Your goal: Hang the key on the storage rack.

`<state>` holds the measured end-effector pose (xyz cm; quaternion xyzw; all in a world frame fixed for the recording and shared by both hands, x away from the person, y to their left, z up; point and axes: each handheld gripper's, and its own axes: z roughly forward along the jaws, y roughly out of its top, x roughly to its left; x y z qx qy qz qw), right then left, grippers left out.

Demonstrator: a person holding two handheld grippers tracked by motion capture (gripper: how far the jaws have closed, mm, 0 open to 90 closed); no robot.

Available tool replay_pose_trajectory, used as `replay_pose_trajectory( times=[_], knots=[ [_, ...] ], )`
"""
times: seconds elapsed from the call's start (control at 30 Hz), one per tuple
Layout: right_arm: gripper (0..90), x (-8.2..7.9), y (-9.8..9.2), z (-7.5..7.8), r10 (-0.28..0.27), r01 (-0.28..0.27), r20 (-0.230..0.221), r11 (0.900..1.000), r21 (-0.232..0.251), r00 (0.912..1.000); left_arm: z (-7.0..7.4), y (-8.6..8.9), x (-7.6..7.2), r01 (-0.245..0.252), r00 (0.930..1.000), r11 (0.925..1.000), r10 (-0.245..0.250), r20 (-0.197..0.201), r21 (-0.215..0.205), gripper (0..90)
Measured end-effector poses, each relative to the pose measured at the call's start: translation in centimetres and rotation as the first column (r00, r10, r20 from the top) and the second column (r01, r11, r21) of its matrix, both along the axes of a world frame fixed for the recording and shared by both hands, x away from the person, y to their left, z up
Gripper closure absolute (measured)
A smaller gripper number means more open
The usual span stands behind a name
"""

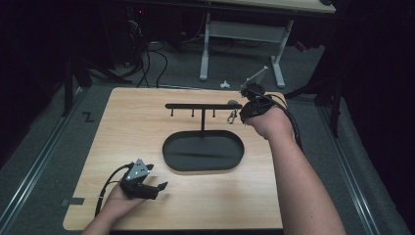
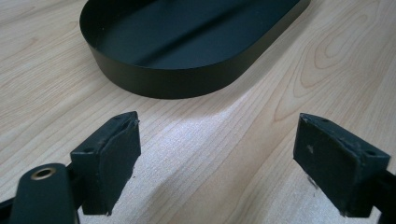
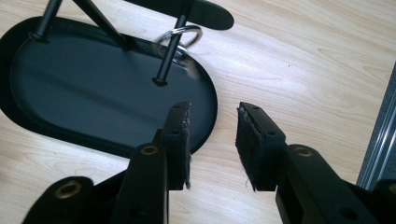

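Black padded jaws of the right gripper [image 3: 212, 140] stand a little apart with nothing between them, held above the wood at the right end of the oval black tray [image 3: 70, 93]. Just beyond them a small silver ring [image 3: 180, 39] hangs on the end peg of the T-shaped black stand [image 1: 202, 108] that rises from the tray; something small dangles from the ring, though it is too blurred to name. In the high view this gripper [image 1: 243, 111] sits beside the crossbar's right end. Nearer the person, the left gripper [image 2: 217, 154] rests low over the light wooden table [image 1: 122, 127] with its jaws spread wide and empty, pointing toward the tray's near wall.
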<state>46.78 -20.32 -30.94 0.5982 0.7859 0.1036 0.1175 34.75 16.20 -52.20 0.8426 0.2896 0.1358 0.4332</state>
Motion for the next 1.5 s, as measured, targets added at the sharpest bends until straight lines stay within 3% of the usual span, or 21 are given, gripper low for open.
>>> replay_pose_trajectory(
  times=[0.27, 0.47, 0.63, 0.8, 0.83, 0.93, 1.03, 1.1, 1.17, 1.23, 1.3, 1.33, 1.43, 1.5],
  knots=[
    [58.5, -0.4, -0.2, -1.1, 0.009, -0.009, -0.009, 1.000, 0.006, 0.9999, 0.0, -0.1, 0.0, 0.003, 1.0000, 1.0000, -0.003, 0.000, 0.001, 15.3],
    [48.0, -0.8, -0.4, -3.1, 0.008, -0.008, -0.012, 1.000, 0.015, 0.9999, -0.1, -0.2, 0.1, 0.004, 1.0000, 1.0000, -0.004, -0.001, 0.000, 15.3],
    [42.9, -1.6, -0.8, -5.7, 0.003, -0.003, -0.006, 0.999, 0.034, 1.0000, -0.1, -0.2, 0.1, 0.005, 1.0000, 1.0000, -0.005, -0.001, 0.004, 15.3],
    [40.0, -3.6, -1.3, -9.4, 0.010, -0.011, 0.022, 0.999, 0.051, 0.9997, -0.2, -0.2, 0.1, 0.008, 1.0000, 0.9999, -0.008, -0.001, 0.012, 15.3],
    [40.0, -4.2, -1.4, -10.2, 0.011, -0.012, 0.031, 0.999, 0.036, 0.9995, -0.2, -0.3, 0.2, 0.005, 1.0000, 0.9999, -0.005, -0.001, 0.011, 15.3],
    [40.9, -6.1, -1.9, -12.3, 0.022, -0.027, 0.101, 0.998, 0.051, 0.9947, -0.2, -0.3, 0.2, -0.010, 0.9999, 0.9999, 0.010, 0.005, 0.011, 15.3],
    [40.9, -8.6, -2.6, -14.6, 0.012, -0.027, 0.180, 0.996, 0.080, 0.9837, 0.0, -0.2, 0.1, -0.022, 0.9995, 0.9997, 0.022, 0.020, 0.005, 15.3],
    [40.9, -10.4, -3.1, -15.8, 0.003, -0.026, 0.236, 0.995, 0.096, 0.9718, 0.1, -0.1, 0.1, -0.033, 0.9992, 0.9994, 0.033, 0.021, -0.006, 15.3],
    [41.2, -12.0, -3.7, -16.9, 0.004, -0.038, 0.289, 0.993, 0.112, 0.9572, 0.1, 0.1, 0.1, -0.045, 0.9986, 0.9990, 0.045, 0.028, 0.003, 15.3],
    [40.9, -13.7, -4.5, -18.1, 0.015, -0.049, 0.336, 0.995, 0.091, 0.9419, 0.1, 0.4, 0.2, -0.064, 0.9977, 0.9980, 0.064, 0.022, -0.003, 15.3],
    [39.9, -15.4, -5.9, -19.1, -0.010, -0.036, 0.383, 0.993, 0.114, 0.9237, 0.1, 0.8, 0.1, -0.082, 0.9964, 0.9965, 0.082, 0.023, -0.014, 15.3],
    [39.5, -16.3, -6.5, -19.5, -0.025, -0.026, 0.413, 0.993, 0.119, 0.9105, 0.1, 0.9, 0.0, -0.092, 0.9954, 0.9957, 0.092, 0.026, -0.015, 15.3],
    [40.9, -19.3, -8.5, -20.9, -0.039, -0.039, 0.532, 0.990, 0.136, 0.8458, 0.2, 1.1, -0.3, -0.119, 0.9928, 0.9925, 0.119, 0.015, -0.030, 15.3],
    [36.5, -19.5, -9.4, -20.9, -0.034, -0.059, 0.473, 0.982, 0.182, 0.8804, 0.3, 1.0, -0.6, -0.133, 0.9908, 0.9902, 0.134, 0.019, -0.041, 15.3]
  ],
)
